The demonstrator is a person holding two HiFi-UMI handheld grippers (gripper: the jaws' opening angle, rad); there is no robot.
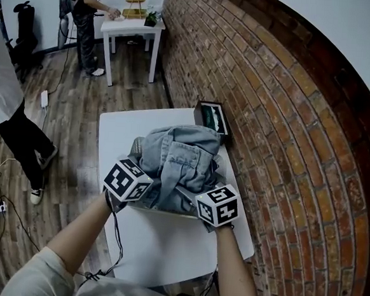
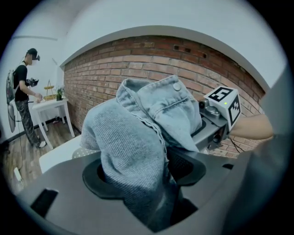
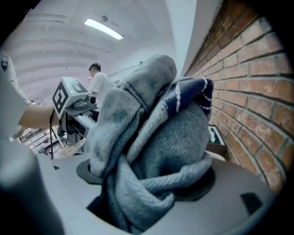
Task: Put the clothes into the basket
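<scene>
The left claw (image 2: 142, 176) pinches a fold of the denim clothes (image 1: 181, 156), and the right claw (image 3: 151, 183) pinches the far side, likely to share the bulk. The bundle sits over the basket (image 1: 137, 148) on the desk (image 1: 119, 129). No writing is legible, only marker squares (image 1: 127, 180).

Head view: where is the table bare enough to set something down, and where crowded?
Bare: the table's near end between the arms, and the far left beside the black box. Crowded: the middle, under the denim clothes.
</scene>
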